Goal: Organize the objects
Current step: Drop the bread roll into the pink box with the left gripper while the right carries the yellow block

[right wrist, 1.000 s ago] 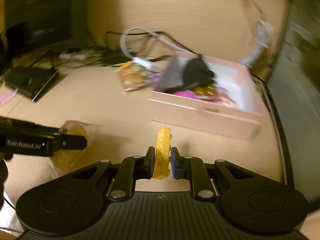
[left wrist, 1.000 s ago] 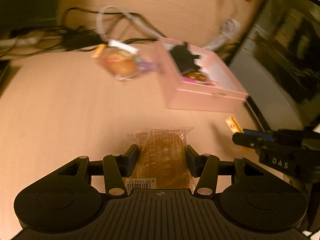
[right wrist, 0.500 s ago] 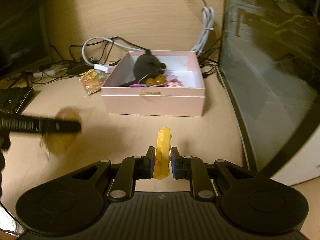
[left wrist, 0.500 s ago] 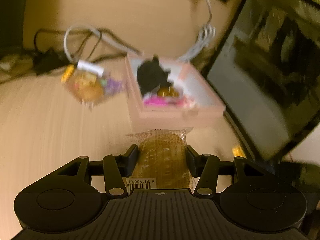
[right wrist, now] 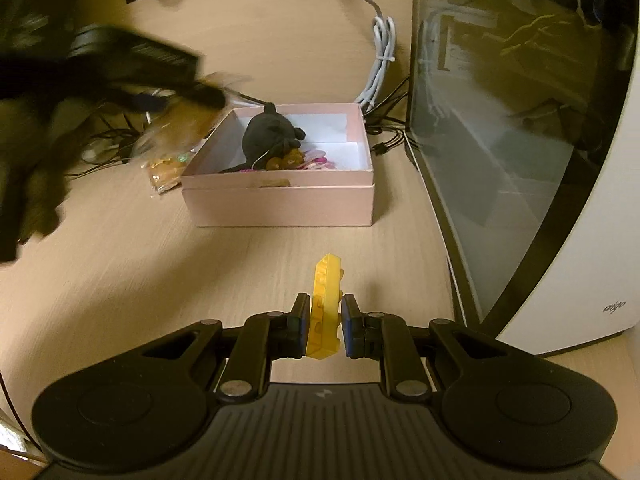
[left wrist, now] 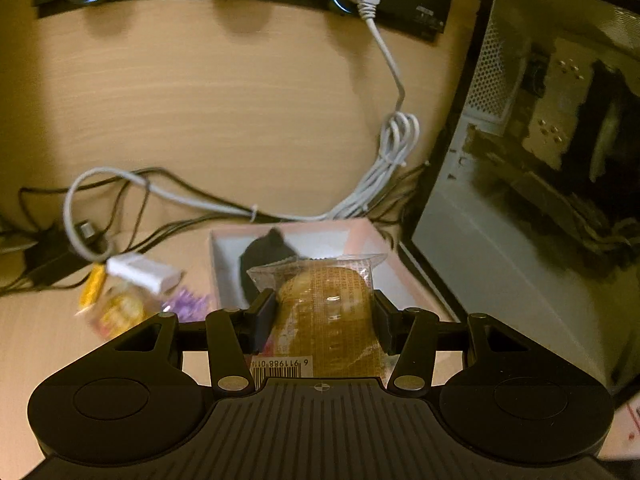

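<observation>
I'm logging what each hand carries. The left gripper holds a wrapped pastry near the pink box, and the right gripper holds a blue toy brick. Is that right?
Not quite: the toy brick clamped in the right gripper is yellow, not blue, as the right wrist view shows. The rest stands: the left gripper holds the wrapped pastry near the pink box.

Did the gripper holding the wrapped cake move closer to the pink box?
Yes. In the right wrist view, the left gripper with the wrapped cake went from low on the desk up to the pink box, now at its left rim.
</observation>
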{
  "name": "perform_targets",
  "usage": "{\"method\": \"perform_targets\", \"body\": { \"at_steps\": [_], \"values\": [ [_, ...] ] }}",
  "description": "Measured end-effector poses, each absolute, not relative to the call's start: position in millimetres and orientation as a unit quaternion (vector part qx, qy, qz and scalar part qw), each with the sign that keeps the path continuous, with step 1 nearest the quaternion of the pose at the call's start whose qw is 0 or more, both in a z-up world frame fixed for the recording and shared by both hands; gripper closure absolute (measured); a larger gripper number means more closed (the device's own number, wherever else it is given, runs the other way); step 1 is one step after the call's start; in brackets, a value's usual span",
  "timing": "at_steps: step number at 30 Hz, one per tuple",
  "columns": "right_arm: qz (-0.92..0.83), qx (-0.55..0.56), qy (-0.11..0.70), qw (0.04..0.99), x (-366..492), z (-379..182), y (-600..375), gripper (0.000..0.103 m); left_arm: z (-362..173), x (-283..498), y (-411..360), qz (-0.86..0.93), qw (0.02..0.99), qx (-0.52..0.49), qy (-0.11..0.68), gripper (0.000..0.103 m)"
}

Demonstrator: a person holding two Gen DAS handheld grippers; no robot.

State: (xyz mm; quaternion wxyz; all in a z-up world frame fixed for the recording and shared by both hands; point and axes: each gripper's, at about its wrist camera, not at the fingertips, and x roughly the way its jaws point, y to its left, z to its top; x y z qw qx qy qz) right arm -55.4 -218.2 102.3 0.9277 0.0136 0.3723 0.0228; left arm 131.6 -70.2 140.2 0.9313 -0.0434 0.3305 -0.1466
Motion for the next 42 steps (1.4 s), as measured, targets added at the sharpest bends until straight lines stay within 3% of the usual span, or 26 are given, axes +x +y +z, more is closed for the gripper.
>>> {"method": "perform_targets", "body": {
  "at_steps": [7,10,15,23,33,34,36,37,40,42],
  "values": [
    [0.008,0.017,0.370,0.929,-53,104,-229,0.087,128,169,-88,-0.151,0.927,-0.067,0.336,0.047],
    [0.004,0.021,0.372,0.928,-48,105,-232,0.087,101,193,-94,-0.137,0.915,-0.049,0.377,0.047],
    [0.015,0.012,0.366,0.930,-36,107,-228,0.087,83,203,-67,-0.134,0.894,-0.162,0.396,0.047],
    [0.042,-0.001,0.353,0.935,-3,115,-217,0.087,111,116,-4,-0.119,0.925,-0.156,0.325,0.047],
    [0.031,-0.056,0.261,0.963,109,159,-188,0.086,71,46,72,-0.002,0.904,-0.186,0.385,0.047],
    [0.030,-0.057,0.266,0.962,123,157,-186,0.083,68,47,76,0.005,0.902,-0.191,0.388,0.047],
    [0.022,-0.059,0.283,0.957,142,150,-182,0.050,66,48,88,0.016,0.896,-0.201,0.394,0.047],
    [0.020,-0.058,0.289,0.955,146,147,-181,0.043,66,51,92,0.021,0.894,-0.209,0.396,0.047],
    [0.038,-0.037,0.309,0.950,140,140,-180,0.038,69,69,102,0.032,0.892,-0.235,0.385,0.047],
    [0.043,-0.033,0.312,0.948,127,135,-179,0.029,73,91,102,0.032,0.893,-0.241,0.379,0.047]
  ]
}}
